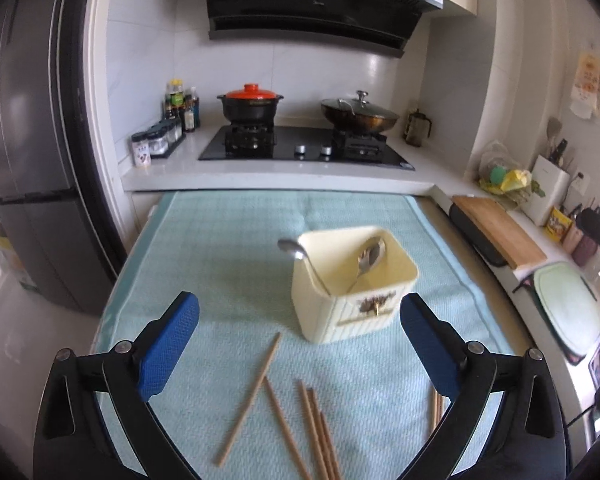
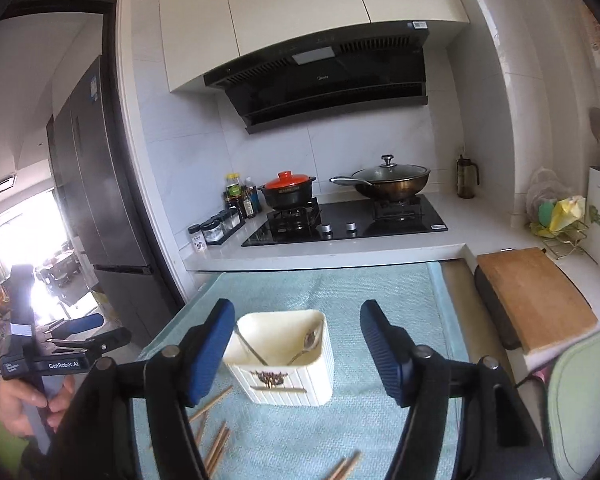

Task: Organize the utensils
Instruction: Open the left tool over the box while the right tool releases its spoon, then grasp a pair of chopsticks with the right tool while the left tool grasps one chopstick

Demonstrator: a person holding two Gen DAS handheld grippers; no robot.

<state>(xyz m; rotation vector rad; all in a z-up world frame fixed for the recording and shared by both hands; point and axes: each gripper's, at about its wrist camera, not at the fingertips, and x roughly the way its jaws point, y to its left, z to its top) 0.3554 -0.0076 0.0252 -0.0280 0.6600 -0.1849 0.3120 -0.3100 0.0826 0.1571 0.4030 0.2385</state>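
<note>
A cream utensil holder (image 1: pixel 352 288) stands on the light blue mat (image 1: pixel 228 240), with two metal spoons (image 1: pixel 370 258) leaning inside it. It also shows in the right wrist view (image 2: pixel 284 360). Several brown chopsticks (image 1: pixel 284 420) lie loose on the mat in front of the holder, also seen in the right wrist view (image 2: pixel 216 444). My left gripper (image 1: pixel 300 320) is open and empty, above the chopsticks. My right gripper (image 2: pixel 298 328) is open and empty, held above and just in front of the holder. The left gripper also shows at the left of the right wrist view (image 2: pixel 80 332).
A wooden cutting board (image 1: pixel 496 228) and a pale green board (image 1: pixel 572 312) lie on the counter to the right. A stove with a red-lidded pot (image 1: pixel 250 104) and a wok (image 1: pixel 358 114) is behind the mat. A fridge (image 1: pixel 28 140) stands to the left.
</note>
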